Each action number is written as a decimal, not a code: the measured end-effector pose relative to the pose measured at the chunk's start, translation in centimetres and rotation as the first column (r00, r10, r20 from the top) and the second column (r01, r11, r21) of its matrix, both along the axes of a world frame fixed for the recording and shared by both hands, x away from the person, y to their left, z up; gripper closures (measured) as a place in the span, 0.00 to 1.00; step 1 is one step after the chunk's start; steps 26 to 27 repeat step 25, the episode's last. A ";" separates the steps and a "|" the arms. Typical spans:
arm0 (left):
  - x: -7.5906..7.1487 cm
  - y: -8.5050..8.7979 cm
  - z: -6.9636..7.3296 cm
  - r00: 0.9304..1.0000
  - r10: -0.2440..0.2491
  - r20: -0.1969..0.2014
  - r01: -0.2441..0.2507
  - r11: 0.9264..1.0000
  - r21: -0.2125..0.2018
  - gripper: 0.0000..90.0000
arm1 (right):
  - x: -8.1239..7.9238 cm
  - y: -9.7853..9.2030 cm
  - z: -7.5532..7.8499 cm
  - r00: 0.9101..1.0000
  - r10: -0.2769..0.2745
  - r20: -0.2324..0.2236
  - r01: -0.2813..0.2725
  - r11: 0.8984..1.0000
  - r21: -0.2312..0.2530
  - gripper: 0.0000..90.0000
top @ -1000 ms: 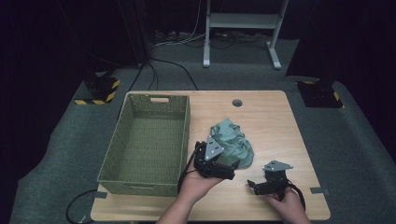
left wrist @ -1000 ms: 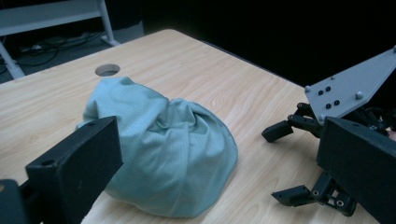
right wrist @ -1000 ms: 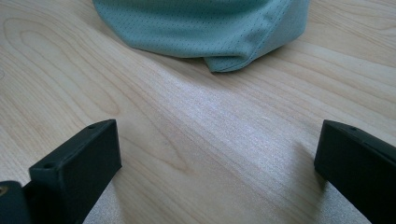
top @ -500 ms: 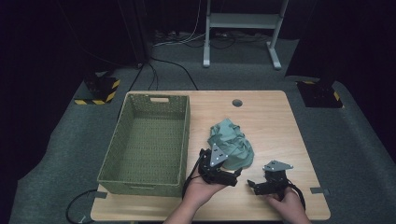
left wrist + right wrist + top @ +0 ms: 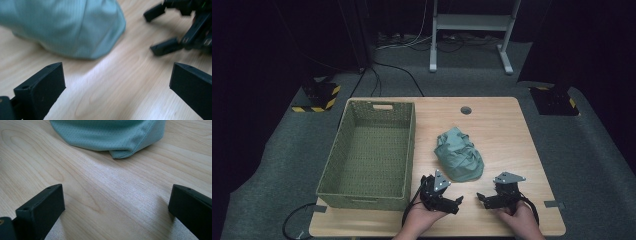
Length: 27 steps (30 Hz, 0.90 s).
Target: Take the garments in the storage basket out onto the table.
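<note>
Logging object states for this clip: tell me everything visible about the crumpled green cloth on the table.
The crumpled pale green cloth looks like thin mesh fabric with fine perforations and a stitched hem. It lies bunched in a rounded heap on the light wooden table, right of the green woven basket and apart from it. Neither gripper touches it.

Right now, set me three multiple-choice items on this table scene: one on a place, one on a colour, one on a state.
1. Where does the crumpled pale green cloth lie?
A. Inside the basket
B. On the light wooden table, right of the basket
C. On the floor

2. What colour is the woven rectangular basket?
A. Olive green
B. Red
C. White

3. How do the left tongs stand?
A. Shut on the cloth
B. Shut on nothing
C. Open, over bare wood

Key: 1 B, the high view shows the cloth on the tabletop beside the basket. 2 A, its weave is green throughout. 3 C, the left gripper view shows the jaws wide apart with nothing between.
</note>
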<state>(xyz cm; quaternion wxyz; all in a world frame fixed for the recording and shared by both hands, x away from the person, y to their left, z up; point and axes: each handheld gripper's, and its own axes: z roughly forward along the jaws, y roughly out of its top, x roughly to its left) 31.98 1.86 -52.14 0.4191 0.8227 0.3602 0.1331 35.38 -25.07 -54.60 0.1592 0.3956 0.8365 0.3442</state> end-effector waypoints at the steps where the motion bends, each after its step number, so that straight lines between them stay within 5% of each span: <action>1: -0.1 0.1 -0.3 1.000 -0.003 -0.006 0.003 1.000 0.023 0.00 | 0.0 0.0 0.0 1.000 0.000 0.000 0.000 1.000 -0.001 0.00; 9: -0.5 1.1 -2.7 1.000 0.010 -0.024 -0.007 0.988 0.152 0.00 | 0.0 0.0 0.0 1.000 -0.001 0.001 0.001 1.000 -0.002 0.00; 27: -0.6 1.2 -2.8 0.999 0.023 -0.029 -0.019 0.989 0.144 0.00 | 0.0 0.1 0.0 1.000 -0.001 0.001 0.001 1.000 -0.005 0.00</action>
